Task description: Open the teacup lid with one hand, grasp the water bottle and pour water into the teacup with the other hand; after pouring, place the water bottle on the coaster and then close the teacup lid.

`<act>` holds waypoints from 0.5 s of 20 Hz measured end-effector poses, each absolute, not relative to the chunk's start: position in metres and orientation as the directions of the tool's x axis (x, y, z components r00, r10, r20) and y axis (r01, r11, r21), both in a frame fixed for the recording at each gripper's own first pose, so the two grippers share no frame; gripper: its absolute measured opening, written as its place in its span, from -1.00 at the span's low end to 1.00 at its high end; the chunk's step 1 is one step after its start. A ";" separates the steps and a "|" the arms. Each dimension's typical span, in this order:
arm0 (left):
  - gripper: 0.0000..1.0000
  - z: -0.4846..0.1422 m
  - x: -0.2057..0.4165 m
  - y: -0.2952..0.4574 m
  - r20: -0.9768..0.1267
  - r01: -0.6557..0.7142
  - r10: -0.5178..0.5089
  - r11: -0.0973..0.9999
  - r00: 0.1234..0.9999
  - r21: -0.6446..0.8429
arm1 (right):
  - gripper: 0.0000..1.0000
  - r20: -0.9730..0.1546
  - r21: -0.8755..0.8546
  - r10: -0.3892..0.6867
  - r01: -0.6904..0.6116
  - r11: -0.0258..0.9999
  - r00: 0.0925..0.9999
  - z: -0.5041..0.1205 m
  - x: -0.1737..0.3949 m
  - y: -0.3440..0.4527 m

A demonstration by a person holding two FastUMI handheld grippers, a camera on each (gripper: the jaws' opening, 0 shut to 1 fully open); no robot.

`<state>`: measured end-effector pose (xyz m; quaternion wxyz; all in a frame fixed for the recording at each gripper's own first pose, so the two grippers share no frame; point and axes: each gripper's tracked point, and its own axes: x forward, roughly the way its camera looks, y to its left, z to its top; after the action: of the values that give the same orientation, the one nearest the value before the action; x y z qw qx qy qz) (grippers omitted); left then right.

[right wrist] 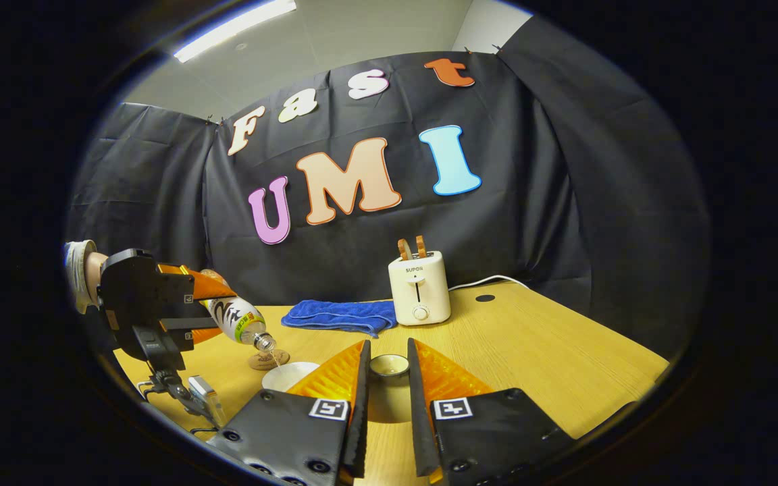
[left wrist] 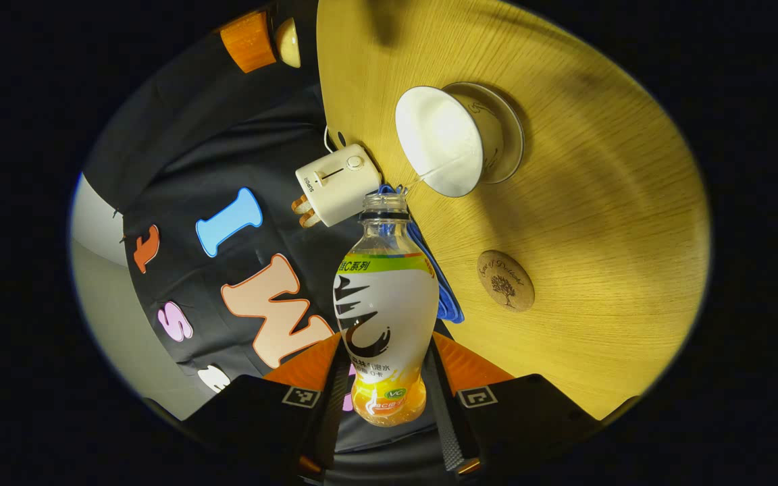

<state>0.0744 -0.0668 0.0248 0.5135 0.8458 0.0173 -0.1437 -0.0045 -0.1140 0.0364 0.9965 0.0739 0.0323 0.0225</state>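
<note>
My left gripper (left wrist: 386,341) is shut on a clear water bottle (left wrist: 383,307) with a white and orange label, its cap off. The bottle's open neck points at the white teacup (left wrist: 444,138), which stands uncovered on the wooden table. In the right gripper view the bottle (right wrist: 239,320) tilts mouth-down in the left gripper (right wrist: 203,297), and a thin stream falls into the teacup (right wrist: 289,375). My right gripper (right wrist: 387,349) is shut on the round teacup lid (right wrist: 389,365), held above the table right of the cup. A round wooden coaster (left wrist: 505,280) lies near the cup.
A white toaster (right wrist: 419,287) stands at the back of the table (right wrist: 531,351), with a folded blue cloth (right wrist: 342,315) to its left. A cable runs from the toaster to the back edge. A hand (right wrist: 85,270) holds the left gripper.
</note>
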 end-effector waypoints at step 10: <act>0.15 -0.009 0.073 -0.074 -0.329 0.250 -0.131 -0.411 0.935 0.877 | -0.41 -0.065 0.147 0.050 -0.040 0.988 0.997 0.036 -0.005 -0.114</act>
<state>0.0729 -0.0743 -0.0090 0.5417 0.8211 0.0362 -0.1762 -0.0050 -0.1143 0.0360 0.9965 0.0728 0.0343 0.0225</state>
